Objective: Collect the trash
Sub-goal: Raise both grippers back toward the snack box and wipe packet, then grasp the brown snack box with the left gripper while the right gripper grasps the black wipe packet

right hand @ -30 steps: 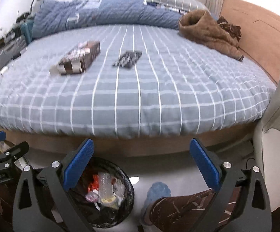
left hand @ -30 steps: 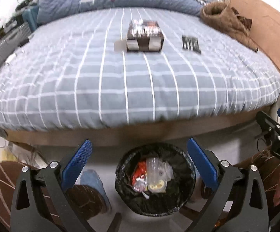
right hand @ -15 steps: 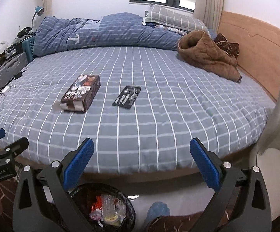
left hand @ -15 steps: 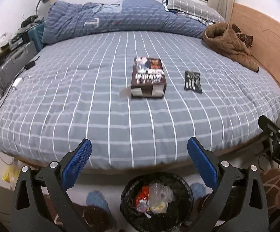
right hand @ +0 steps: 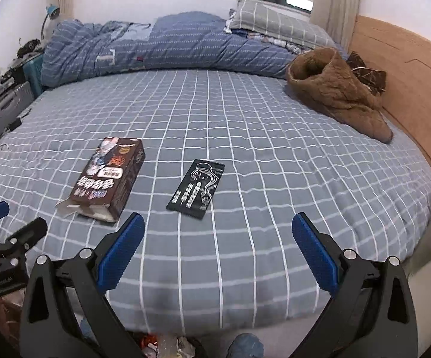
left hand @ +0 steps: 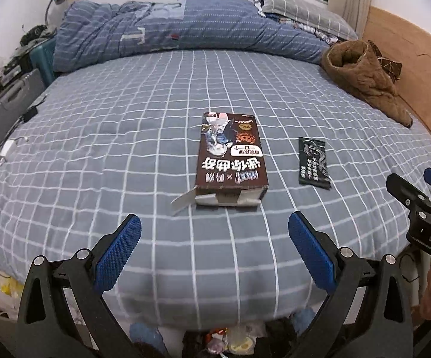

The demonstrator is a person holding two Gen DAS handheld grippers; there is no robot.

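A brown snack box (left hand: 230, 161) with its near flap torn open lies on the grey checked bed (left hand: 126, 149). It shows at the left in the right wrist view (right hand: 108, 179). A flat black wrapper (left hand: 314, 162) lies to its right, also seen in the right wrist view (right hand: 197, 189). My left gripper (left hand: 214, 253) is open and empty, over the bed's near edge, straight before the box. My right gripper (right hand: 217, 253) is open and empty, short of the wrapper. A black trash bin (left hand: 230, 343) with trash sits below, at the frame bottom.
A brown fleece garment (right hand: 334, 95) lies at the bed's far right by the wooden headboard (right hand: 409, 89). A rolled blue duvet (left hand: 170, 26) and pillow (right hand: 275, 21) lie at the far side. Suitcases and clutter (left hand: 4, 95) stand left of the bed.
Both grippers have risen and moved forward from above the trash bin to over the bed's edge. The box and wrapper now look nearer. The bin has dropped to the frame bottom.
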